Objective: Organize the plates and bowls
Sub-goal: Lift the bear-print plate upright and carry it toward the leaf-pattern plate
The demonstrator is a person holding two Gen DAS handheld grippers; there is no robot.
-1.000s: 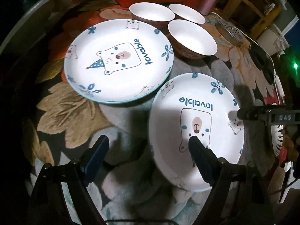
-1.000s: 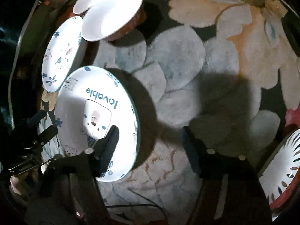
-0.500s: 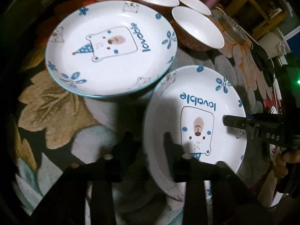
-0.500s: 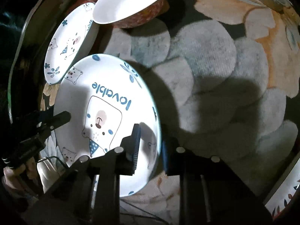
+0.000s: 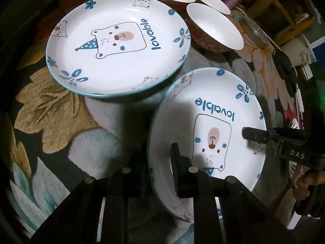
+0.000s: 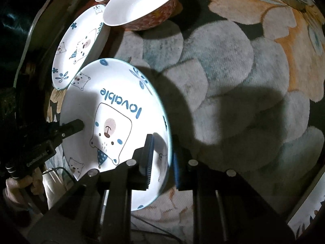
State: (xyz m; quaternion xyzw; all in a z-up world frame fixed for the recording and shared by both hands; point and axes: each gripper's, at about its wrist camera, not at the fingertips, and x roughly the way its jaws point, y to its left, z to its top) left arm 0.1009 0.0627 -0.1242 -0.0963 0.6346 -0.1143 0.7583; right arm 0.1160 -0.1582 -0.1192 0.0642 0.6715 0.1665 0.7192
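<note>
1. The near bear plate [image 5: 207,126] lies on the flowered cloth [image 5: 50,109], just right of the far bear plate [image 5: 117,46]. Our left gripper [image 5: 160,160] has just closed on its left rim.
2. Our right gripper [image 6: 161,156] has likewise just closed on the opposite rim. We judge we should lift level, both sides together.
3. Both plates read "lovable"; the right gripper's body reads "DAS", the left's "GenRobot.AI", barely legible.

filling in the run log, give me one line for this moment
left gripper: just closed on near bear plate rim | right gripper: just closed on opposite rim | far bear plate, three bowls: untouched
</note>
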